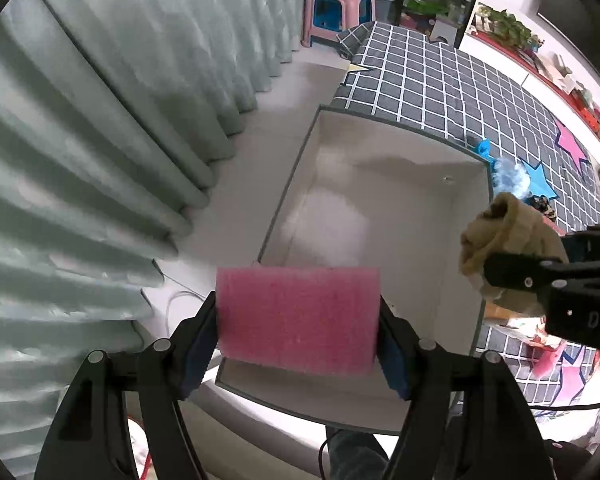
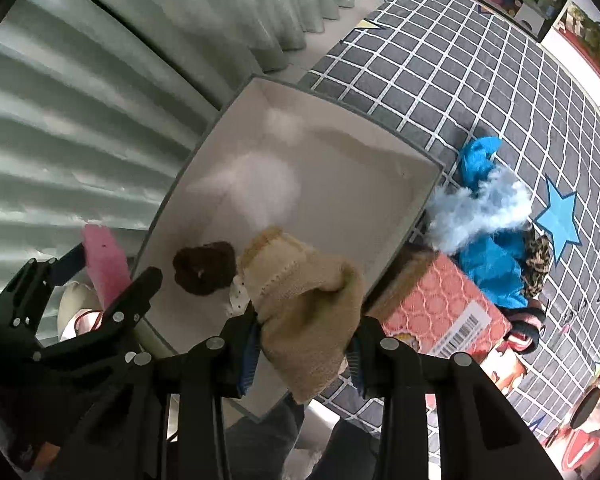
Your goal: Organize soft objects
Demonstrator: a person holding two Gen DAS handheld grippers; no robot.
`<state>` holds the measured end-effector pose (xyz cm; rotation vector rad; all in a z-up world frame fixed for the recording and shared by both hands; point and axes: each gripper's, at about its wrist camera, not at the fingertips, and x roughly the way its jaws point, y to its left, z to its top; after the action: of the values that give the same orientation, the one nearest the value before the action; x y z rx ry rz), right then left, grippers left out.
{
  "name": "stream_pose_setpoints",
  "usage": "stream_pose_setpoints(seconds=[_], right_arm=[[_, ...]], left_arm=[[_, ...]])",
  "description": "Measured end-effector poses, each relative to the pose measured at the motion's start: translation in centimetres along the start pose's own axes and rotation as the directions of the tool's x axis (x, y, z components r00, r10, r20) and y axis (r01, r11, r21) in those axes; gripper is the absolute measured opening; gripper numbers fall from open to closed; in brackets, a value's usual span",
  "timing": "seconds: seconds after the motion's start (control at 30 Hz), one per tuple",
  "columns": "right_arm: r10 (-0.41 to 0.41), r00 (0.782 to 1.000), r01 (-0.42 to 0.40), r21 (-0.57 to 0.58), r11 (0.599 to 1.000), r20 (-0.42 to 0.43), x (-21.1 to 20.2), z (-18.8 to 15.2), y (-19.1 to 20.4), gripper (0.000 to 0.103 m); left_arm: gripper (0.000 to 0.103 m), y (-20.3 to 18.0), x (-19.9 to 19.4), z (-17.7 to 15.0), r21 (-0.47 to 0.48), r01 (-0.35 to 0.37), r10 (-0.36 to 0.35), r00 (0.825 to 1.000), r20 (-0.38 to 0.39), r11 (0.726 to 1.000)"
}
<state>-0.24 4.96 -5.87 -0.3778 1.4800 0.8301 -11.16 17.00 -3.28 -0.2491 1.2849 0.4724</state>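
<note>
- the left gripper (image 1: 298, 320) pinches a pink sponge (image 1: 298, 318) between its two pads; the jaws stand wide because the sponge is wide, and both pads press on its short ends.
- in the left wrist view the sponge hangs above the near edge of a white box (image 1: 380, 200), over the near left corner.
- the right gripper (image 2: 304, 344) pinches a beige knitted cloth (image 2: 300, 304), bunched like a sock; the jaws are quite narrow and the cloth bulges out above them.
- in the right wrist view the beige cloth is above the near right part of the box (image 2: 340, 184), partly over its right wall.
- the box is open on top, with a grey rim, and stands on the pale floor just beside a grey mat with a white grid (image 2: 460, 60).
- inside the box, near the near wall, lies a dark brown fluffy thing (image 2: 205, 267); a small white piece with dots (image 2: 236, 298) is just beside it.
- on the mat, to the right of the box, there is a pile: light blue fluff (image 2: 480, 208), a blue cloth (image 2: 486, 268) and a leopard pattern piece (image 2: 538, 266).
- an orange carton with a barcode (image 2: 440, 304) lies on the mat, touching the right wall of the box.
- pale green curtains (image 1: 100, 120) fill the left side of the scene.
- a pink stool (image 1: 338, 12) stands far away, behind the mat.
</note>
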Motion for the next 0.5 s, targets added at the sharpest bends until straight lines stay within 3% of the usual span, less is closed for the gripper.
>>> stream_pose_setpoints(seconds=[0.5], right_arm=[[-0.012, 1.0, 0.012, 0.01, 1.0, 0.004, 0.3, 2.9, -0.7, 0.038]], left_arm=[[0.074, -1.2, 1.9, 3.2, 0.0, 0.037, -0.036, 0.999, -0.039, 0.999]])
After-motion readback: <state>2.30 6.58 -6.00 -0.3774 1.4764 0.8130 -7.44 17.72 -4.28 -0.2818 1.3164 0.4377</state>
